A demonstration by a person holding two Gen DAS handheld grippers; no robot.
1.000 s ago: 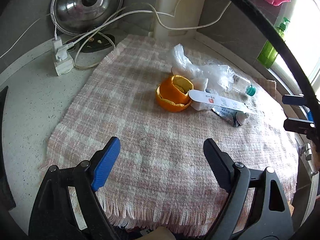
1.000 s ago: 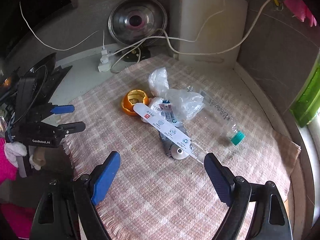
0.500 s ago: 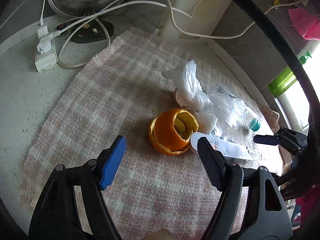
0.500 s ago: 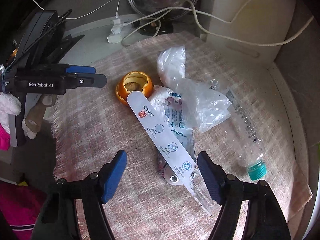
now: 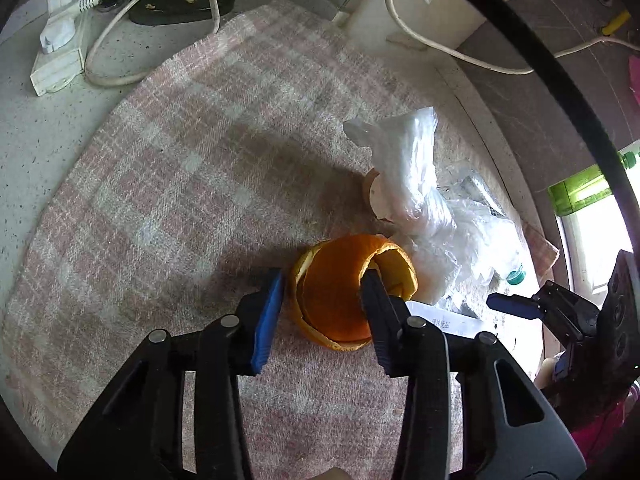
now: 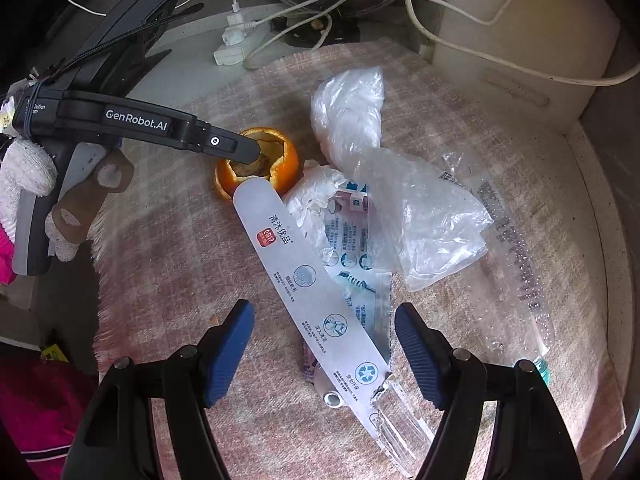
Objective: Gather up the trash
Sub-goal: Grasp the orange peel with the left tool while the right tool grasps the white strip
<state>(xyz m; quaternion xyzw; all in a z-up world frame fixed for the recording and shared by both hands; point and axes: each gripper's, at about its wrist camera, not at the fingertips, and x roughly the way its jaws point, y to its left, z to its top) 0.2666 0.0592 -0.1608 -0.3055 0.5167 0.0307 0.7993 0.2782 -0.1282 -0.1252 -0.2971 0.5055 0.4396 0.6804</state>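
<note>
- Left wrist view: the left gripper [image 5: 322,280] has come down close over the orange peel [image 5: 340,292], which sat well ahead of it a second ago. Its jaws have just been closing and now stand about a third open, astride the near wall of the peel cup: the black finger is inside the hollow, the blue pad just outside at 9 o'clock. Whether the pads already press the peel cannot be told. The peel lies on the pink checked cloth [image 5: 180,184], with the crumpled plastic bag [image 5: 416,184] at its 2 o'clock.
- Left wrist view: the right gripper [image 5: 516,306] shows at the 3 o'clock edge, nearer than before.
- Right wrist view: the right gripper [image 6: 324,344] has sunk toward the cloth; its jaws stand wide, holding nothing, with the white toothbrush package [image 6: 312,292] lying between them untouched. They narrowed slightly early in the second.
- Right wrist view: the clear bottle [image 6: 516,264] lies at 3 o'clock. At 11 o'clock the left gripper's finger dips into the peel [image 6: 280,160].
</note>
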